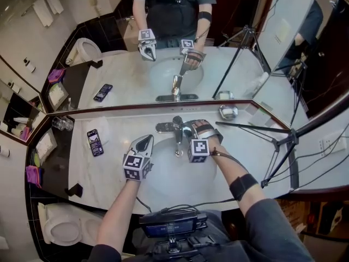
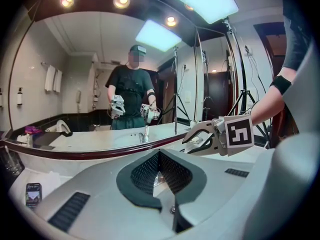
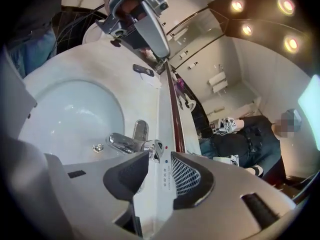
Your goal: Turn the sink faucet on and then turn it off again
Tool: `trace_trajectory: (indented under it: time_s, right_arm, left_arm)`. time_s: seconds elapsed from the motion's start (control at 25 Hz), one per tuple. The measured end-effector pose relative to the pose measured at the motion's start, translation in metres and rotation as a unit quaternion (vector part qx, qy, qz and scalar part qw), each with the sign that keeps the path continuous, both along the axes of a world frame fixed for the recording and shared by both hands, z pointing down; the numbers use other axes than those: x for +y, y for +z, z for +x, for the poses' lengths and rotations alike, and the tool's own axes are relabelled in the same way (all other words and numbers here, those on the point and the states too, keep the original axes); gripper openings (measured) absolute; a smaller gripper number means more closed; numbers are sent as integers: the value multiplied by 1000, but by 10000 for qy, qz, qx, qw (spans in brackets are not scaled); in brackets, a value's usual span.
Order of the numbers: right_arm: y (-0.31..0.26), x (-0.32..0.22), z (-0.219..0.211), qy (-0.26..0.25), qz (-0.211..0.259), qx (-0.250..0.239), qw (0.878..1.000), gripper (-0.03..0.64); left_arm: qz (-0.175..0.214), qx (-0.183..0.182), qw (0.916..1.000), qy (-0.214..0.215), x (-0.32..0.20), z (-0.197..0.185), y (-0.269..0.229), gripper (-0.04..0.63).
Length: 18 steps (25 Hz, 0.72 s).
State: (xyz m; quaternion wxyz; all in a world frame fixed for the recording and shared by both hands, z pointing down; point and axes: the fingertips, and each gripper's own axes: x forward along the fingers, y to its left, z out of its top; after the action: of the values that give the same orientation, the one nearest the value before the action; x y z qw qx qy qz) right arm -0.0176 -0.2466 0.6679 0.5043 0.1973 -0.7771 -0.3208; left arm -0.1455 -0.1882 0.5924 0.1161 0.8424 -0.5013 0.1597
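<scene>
The chrome faucet (image 1: 177,129) stands at the back of the white sink basin (image 1: 163,184), between my two grippers. My right gripper (image 1: 190,129) is just right of the faucet, turned toward it. In the right gripper view its jaws (image 3: 160,166) stand apart with nothing between the pads, and the faucet (image 3: 127,143) lies just beyond their tips. I see no stream of water under the spout. My left gripper (image 1: 146,141) hovers over the basin's left rim, apart from the faucet. Its pads (image 2: 159,156) meet at the tips and hold nothing.
A wide mirror (image 1: 163,37) runs along the back of the marble counter (image 1: 109,162). A phone (image 1: 95,142) and drinking glasses (image 1: 62,123) are on the left, a glass dish (image 1: 228,112) on the right. A tripod (image 1: 275,143) stands at the right, a toilet (image 1: 60,228) lower left.
</scene>
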Motion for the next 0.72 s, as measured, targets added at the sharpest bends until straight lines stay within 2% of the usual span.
trace_trajectory:
  time_s: [0.32, 0.72]
  right_arm:
    - [37, -9, -6, -350, -114, 778, 9963, 158]
    - [44, -8, -4, -542, 293, 1090, 9921, 127]
  left_arm:
    - [-69, -6, 9999, -75, -3, -7, 5, -3]
    - [-102, -20, 9998, -142, -3, -13, 8, -3]
